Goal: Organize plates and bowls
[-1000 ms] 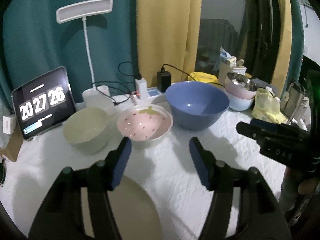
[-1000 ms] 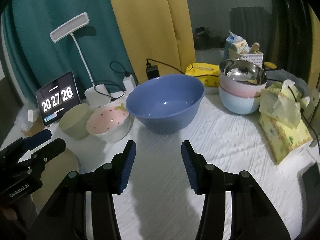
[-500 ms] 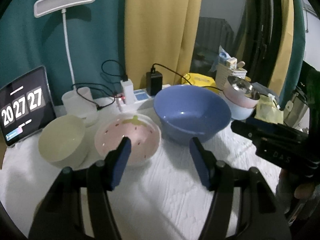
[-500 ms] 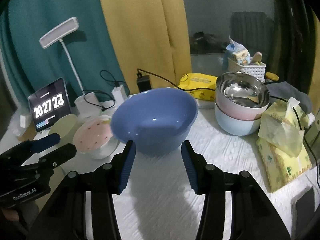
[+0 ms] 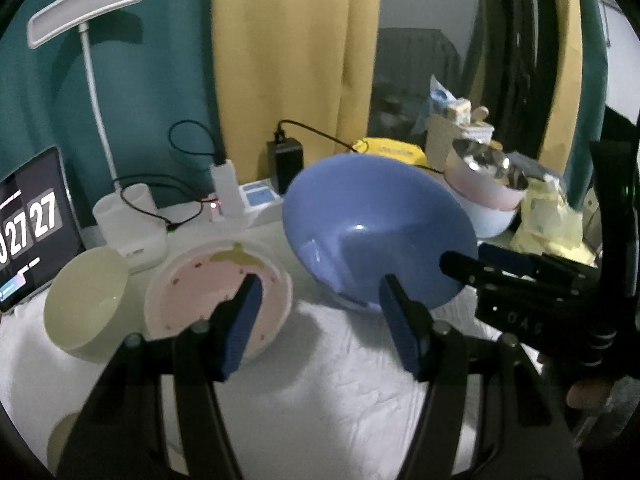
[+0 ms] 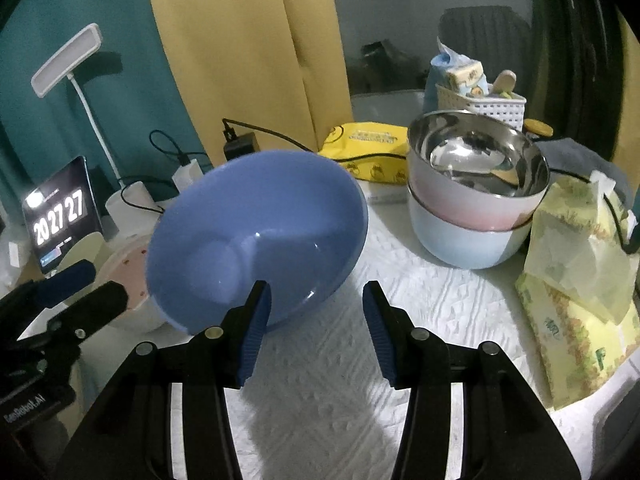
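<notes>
A big blue bowl [image 5: 376, 232] [image 6: 256, 232] stands mid-table on the white cloth. Left of it sit a pink strawberry-pattern bowl [image 5: 208, 280] [image 6: 128, 272] and a pale green bowl [image 5: 84, 304] [image 6: 86, 248]. At the right, a steel-lined pink bowl [image 6: 476, 160] is stacked in a light blue bowl [image 6: 460, 240]. My left gripper [image 5: 320, 300] is open and empty, hovering between the pink and blue bowls. My right gripper [image 6: 316, 304] is also open and empty, just short of the blue bowl's near right rim. A pale plate [image 5: 60, 440] shows only as a sliver at the bottom left.
A tablet clock [image 5: 28, 224], a white desk lamp [image 5: 88, 0], a power strip with chargers [image 5: 248, 204] and a yellow packet [image 6: 368, 140] line the back by the curtains. A tissue pack [image 6: 576, 280] and a white basket [image 6: 480, 100] stand at the right.
Both grippers have moved forward and a little down towards the bowls, which now look bigger and closer. The pale plate has slipped almost out of the left wrist view. Both jaws kept the same width.
</notes>
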Demonstrator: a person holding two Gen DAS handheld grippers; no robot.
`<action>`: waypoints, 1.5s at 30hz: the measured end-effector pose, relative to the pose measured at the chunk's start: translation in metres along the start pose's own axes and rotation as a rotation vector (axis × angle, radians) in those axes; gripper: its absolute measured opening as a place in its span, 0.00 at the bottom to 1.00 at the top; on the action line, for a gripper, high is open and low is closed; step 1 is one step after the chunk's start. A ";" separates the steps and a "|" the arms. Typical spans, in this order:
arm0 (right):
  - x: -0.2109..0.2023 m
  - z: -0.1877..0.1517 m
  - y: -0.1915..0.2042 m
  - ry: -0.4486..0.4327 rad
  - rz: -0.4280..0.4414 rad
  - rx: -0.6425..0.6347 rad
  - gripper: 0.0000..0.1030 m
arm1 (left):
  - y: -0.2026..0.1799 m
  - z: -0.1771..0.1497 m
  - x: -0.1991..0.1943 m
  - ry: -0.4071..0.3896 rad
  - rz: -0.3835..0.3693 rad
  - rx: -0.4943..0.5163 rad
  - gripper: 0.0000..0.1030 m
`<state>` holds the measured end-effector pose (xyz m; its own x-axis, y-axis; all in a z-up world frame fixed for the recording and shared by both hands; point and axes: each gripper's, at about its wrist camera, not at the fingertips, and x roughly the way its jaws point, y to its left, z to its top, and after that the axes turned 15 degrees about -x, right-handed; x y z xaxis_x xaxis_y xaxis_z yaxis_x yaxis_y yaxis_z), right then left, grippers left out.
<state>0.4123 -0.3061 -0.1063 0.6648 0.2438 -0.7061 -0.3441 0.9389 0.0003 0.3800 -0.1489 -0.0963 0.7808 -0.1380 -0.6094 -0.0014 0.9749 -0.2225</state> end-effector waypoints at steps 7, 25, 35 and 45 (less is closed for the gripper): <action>0.014 -0.007 -0.007 0.019 0.009 0.024 0.48 | -0.007 -0.002 0.017 -0.002 0.021 -0.006 0.60; 0.018 -0.012 -0.009 0.037 0.027 0.036 0.17 | -0.009 -0.004 0.035 0.027 0.054 -0.012 0.27; -0.012 -0.007 0.001 0.006 0.012 0.034 0.17 | -0.010 -0.006 0.008 0.017 0.030 -0.010 0.27; -0.050 -0.017 0.011 -0.007 -0.005 0.049 0.17 | -0.009 -0.018 -0.029 0.016 -0.008 -0.011 0.27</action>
<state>0.3643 -0.3122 -0.0832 0.6709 0.2405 -0.7015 -0.3076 0.9510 0.0318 0.3462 -0.1565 -0.0903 0.7707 -0.1484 -0.6197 -0.0024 0.9718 -0.2358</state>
